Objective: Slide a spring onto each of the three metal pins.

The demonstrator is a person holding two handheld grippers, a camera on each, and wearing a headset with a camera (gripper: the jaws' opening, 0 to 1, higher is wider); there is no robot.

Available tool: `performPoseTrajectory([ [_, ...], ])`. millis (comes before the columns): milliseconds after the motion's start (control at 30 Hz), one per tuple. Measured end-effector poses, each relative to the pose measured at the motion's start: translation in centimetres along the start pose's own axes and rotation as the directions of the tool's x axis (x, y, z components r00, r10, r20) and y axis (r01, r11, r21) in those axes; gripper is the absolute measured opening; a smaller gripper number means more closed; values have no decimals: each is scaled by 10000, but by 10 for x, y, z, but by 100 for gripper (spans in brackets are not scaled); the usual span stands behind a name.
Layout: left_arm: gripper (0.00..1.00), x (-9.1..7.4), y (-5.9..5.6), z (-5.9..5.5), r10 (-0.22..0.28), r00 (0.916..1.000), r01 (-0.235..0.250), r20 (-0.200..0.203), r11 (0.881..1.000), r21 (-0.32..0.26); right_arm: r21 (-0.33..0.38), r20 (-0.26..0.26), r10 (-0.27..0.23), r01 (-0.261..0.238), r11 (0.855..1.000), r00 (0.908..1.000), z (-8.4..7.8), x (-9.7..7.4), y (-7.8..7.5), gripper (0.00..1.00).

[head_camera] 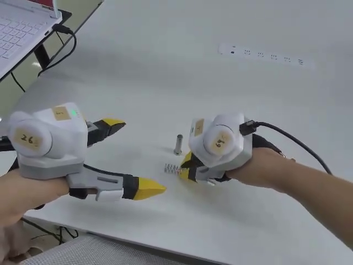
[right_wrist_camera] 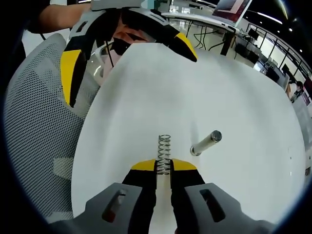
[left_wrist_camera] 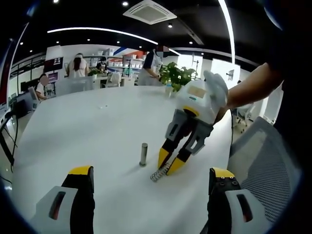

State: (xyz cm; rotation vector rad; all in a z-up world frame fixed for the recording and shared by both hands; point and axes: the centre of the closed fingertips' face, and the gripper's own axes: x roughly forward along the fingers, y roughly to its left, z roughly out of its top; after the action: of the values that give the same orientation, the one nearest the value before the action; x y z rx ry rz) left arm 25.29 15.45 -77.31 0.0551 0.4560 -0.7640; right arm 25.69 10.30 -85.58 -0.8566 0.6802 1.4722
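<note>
Pinching the spring (right_wrist_camera: 164, 148) by one end, the right gripper (right_wrist_camera: 164, 166) is closed tight on it. The pin (right_wrist_camera: 206, 143) stands at two o'clock, just beside the spring. A sideways nudge could topple it (nothing seems to anchor it). The left gripper (head_camera: 143, 157) hangs agape, empty.

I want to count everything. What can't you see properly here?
Spring: its near end is hidden between the right gripper's fingers, right gripper view.
Laptop: cut off by the head view's top left corner.
Power strip: sockets too small and faint to make out, head view.
</note>
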Motion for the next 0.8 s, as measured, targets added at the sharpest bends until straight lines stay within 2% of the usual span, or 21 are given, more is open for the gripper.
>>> performPoseTrajectory([
  [300, 95, 1, -2, 3, -81, 10000, 81, 10, 9999, 88, 23, 201, -21, 20, 10000, 9998, -2, -15, 6, 7],
  [800, 93, 8, -12, 2, -481, 9987, 484, -163, 9987, 153, 20, 531, -339, 339, 9994, 9980, 1, -44, 3, 7],
])
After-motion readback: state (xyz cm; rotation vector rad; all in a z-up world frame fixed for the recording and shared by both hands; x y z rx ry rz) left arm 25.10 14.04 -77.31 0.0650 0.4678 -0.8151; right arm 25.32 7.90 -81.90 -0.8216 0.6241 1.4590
